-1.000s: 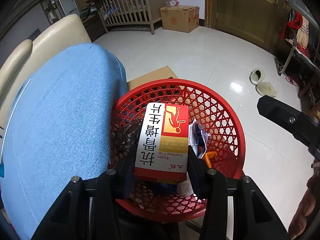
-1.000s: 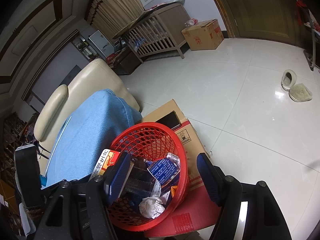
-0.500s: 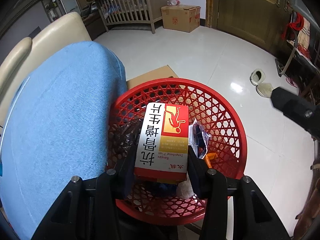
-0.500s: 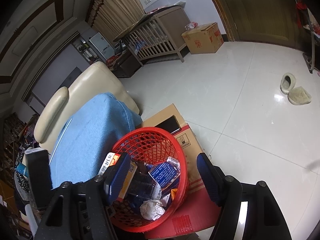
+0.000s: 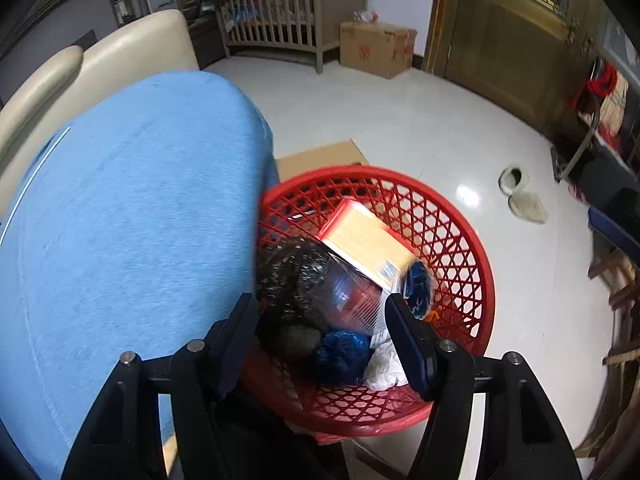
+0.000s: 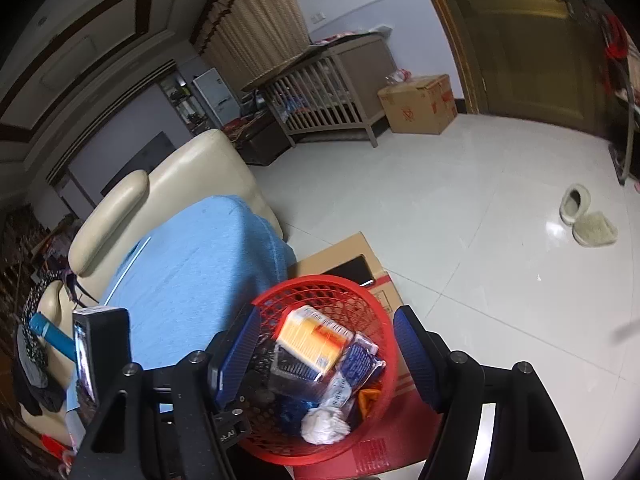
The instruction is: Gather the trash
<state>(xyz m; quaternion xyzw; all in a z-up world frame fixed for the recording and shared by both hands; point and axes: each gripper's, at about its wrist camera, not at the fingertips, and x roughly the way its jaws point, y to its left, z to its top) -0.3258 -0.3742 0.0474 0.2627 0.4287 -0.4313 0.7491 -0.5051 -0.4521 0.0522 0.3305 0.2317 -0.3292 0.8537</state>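
Note:
A red mesh basket (image 5: 472, 264) stands on a cardboard box beside a blue-covered seat. It also shows in the right wrist view (image 6: 384, 320). An orange and white medicine box (image 5: 368, 246) lies loose in it on other trash: a clear plastic container (image 5: 348, 296), blue wrappers and a white paper wad (image 5: 384, 364). The box also shows in the right wrist view (image 6: 312, 338). My left gripper (image 5: 324, 332) is open and empty above the basket's near side. My right gripper (image 6: 324, 356) is open and empty above the basket.
A blue cloth (image 5: 132, 240) covers a cream sofa (image 6: 180, 176) on the left. A flat cardboard box (image 6: 352, 256) lies under the basket. White tile floor holds slippers (image 6: 584, 220). A crib (image 6: 328, 100), a carton (image 6: 420, 104) and a wooden door (image 5: 512, 40) stand at the back.
My left gripper has opened and let go of the medicine box, which dropped into the basket. The right gripper has risen a little and stays open.

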